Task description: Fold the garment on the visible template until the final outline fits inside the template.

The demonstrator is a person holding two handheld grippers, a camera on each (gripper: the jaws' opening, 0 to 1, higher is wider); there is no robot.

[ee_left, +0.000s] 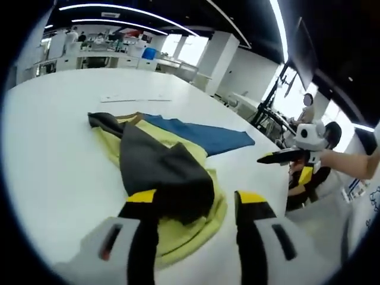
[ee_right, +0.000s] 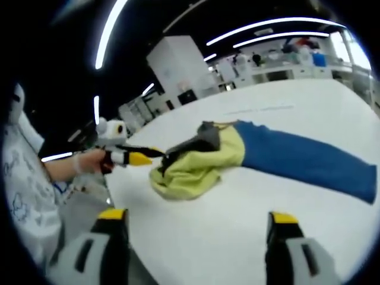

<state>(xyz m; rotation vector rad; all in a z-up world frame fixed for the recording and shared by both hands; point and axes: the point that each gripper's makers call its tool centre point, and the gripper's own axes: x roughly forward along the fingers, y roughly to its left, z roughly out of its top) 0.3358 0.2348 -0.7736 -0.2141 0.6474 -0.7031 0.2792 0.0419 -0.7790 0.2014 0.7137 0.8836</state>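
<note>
I am working over a broad white table (ee_left: 53,148) in a big open room with white pillars, bright strip lights on a dark ceiling and benches along the far wall. In the left gripper view my left gripper (ee_left: 196,205) sits low over the near edge of the garment (ee_left: 169,160), its yellow-tipped jaws spread wide, one jaw over the dark grey fabric and the other over bare table beside the yellow-green hem. I cannot tell whether the jaw touches the cloth. The garment lies crumpled straight ahead of that gripper, grey on top, yellow-green beneath, with a blue part (ee_left: 208,135) stretching away to the far right.

In the right gripper view my right gripper (ee_right: 199,228) hangs above bare table with its jaws wide apart and nothing between them. The garment (ee_right: 202,157) lies ahead of it, well apart, the blue part (ee_right: 309,160) running off to the right. The left gripper (ee_right: 151,155) comes in from the left, held in a hand (ee_right: 89,161), its tips at the grey fabric.
</note>
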